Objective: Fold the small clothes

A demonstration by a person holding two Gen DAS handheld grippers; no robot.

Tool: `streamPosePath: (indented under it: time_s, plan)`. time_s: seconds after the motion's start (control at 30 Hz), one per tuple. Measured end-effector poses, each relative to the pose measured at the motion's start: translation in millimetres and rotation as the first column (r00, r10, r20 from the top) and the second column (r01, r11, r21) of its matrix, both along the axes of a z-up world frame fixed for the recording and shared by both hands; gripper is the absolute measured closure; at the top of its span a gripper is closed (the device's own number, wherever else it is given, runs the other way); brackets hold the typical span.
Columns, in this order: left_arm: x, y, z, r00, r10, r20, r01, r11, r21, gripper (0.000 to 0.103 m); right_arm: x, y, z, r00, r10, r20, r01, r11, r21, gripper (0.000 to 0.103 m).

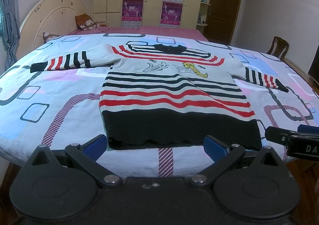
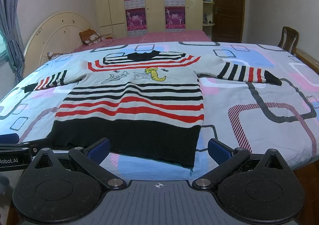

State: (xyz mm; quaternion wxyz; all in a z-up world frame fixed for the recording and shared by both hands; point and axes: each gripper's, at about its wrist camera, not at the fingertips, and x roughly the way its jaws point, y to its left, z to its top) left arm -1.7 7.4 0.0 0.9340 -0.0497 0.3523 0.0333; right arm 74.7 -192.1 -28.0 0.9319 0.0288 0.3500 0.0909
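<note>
A small striped sweater (image 1: 171,89) lies flat, front up, on the bed, with both sleeves spread sideways and its black hem nearest me. It has red and black stripes and cartoon figures on the chest. It also shows in the right wrist view (image 2: 135,101). My left gripper (image 1: 155,146) is open and empty, just in front of the hem's left part. My right gripper (image 2: 158,150) is open and empty, in front of the hem's right corner. The right gripper also shows at the right edge of the left wrist view (image 1: 289,137).
The sweater lies on a patterned quilt (image 1: 49,93) over a bed with a pink sheet (image 1: 159,30) behind. A cream headboard (image 1: 49,11) and cushions stand at the far left. A wooden chair (image 2: 288,39), a wardrobe and a door stand at the back.
</note>
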Motion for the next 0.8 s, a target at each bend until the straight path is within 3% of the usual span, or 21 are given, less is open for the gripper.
streamPosePath:
  time_s: [0.8]
  plan:
    - [0.0, -1.1, -2.3, 1.000, 0.003, -0.002, -0.003, 1.000, 0.001, 0.000, 1.2, -0.4, -3.0, 1.000, -0.001, -0.002, 0.001, 1.000, -0.001, 0.000]
